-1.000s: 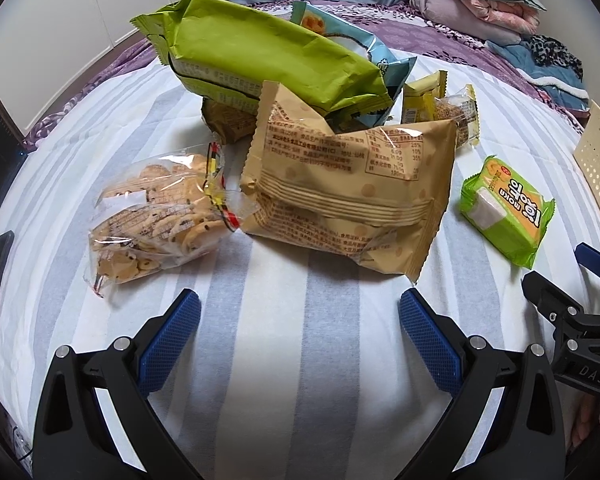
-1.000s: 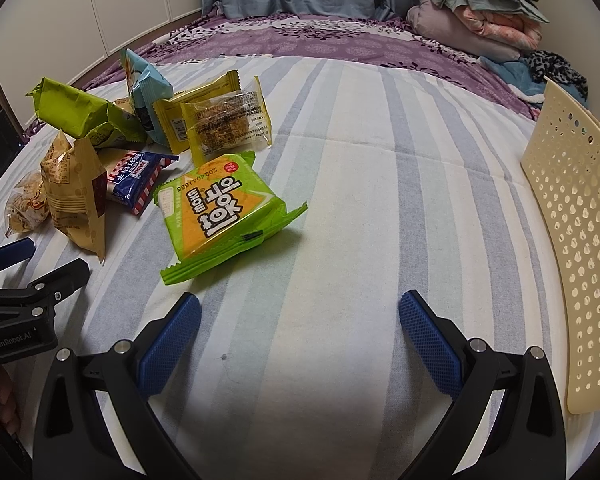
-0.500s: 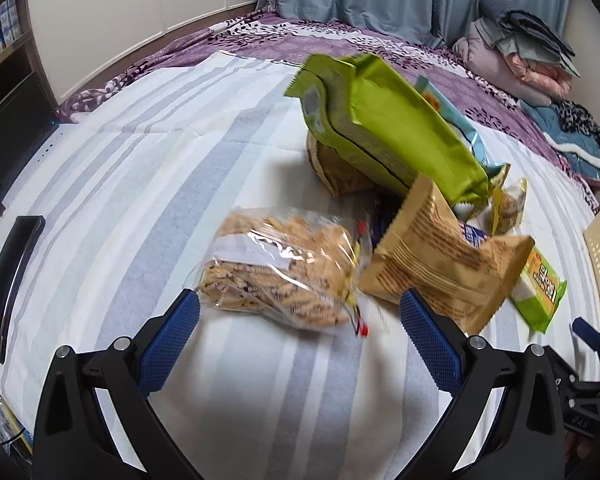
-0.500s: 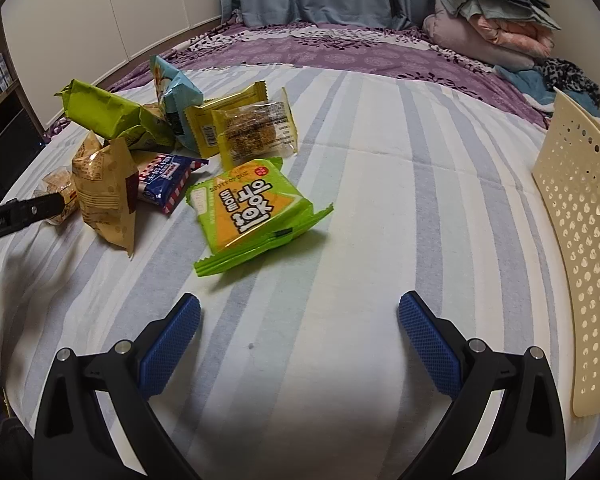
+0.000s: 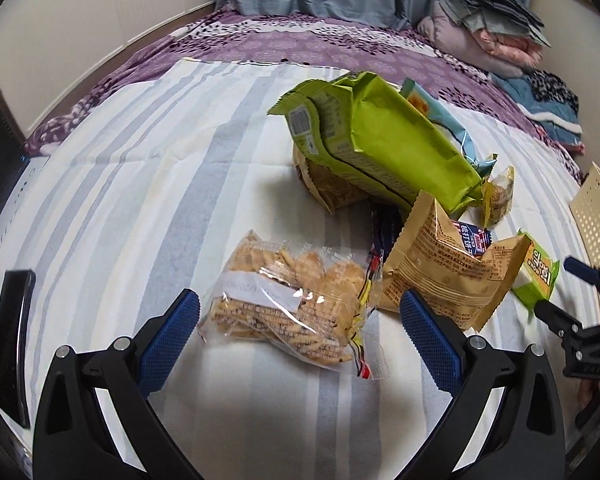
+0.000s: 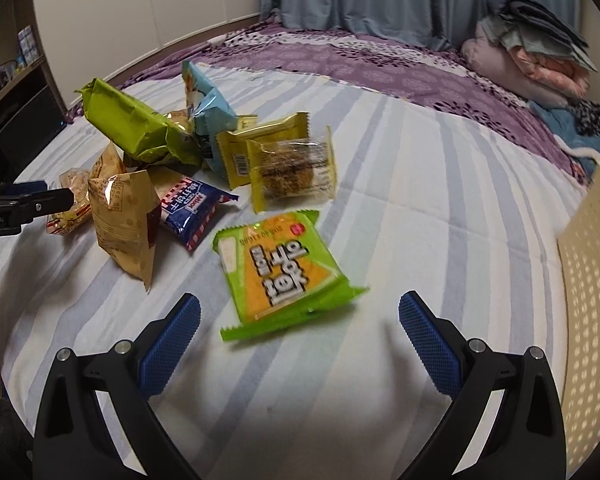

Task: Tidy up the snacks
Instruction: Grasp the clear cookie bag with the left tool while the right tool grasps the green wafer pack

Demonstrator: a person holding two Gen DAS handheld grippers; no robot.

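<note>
A pile of snacks lies on the striped bed sheet [image 5: 140, 184]. My left gripper [image 5: 299, 320] is open, its jaws either side of a clear bag of small crackers [image 5: 292, 308]. Beside it are a tan bag [image 5: 448, 276] and a large lime-green bag [image 5: 384, 144]. My right gripper [image 6: 299, 320] is open just short of a green-and-orange packet [image 6: 280, 268]. The right wrist view also shows the lime-green bag [image 6: 132, 124], tan bag [image 6: 124, 216], a blue-red-white packet [image 6: 192, 208], a light blue bag [image 6: 206, 108] and yellow cookie packs [image 6: 292, 168].
A cream perforated basket [image 6: 588, 304] stands at the right edge; it also shows in the left wrist view [image 5: 598, 212]. A black device [image 5: 12, 340] lies at the sheet's left edge. Folded blankets [image 6: 536, 64] and a purple bedspread [image 6: 360, 60] lie at the back.
My left gripper has swung left from the tan bag and closed in on the clear cracker bag. My right gripper has moved nearer the green-and-orange packet. Both stay open.
</note>
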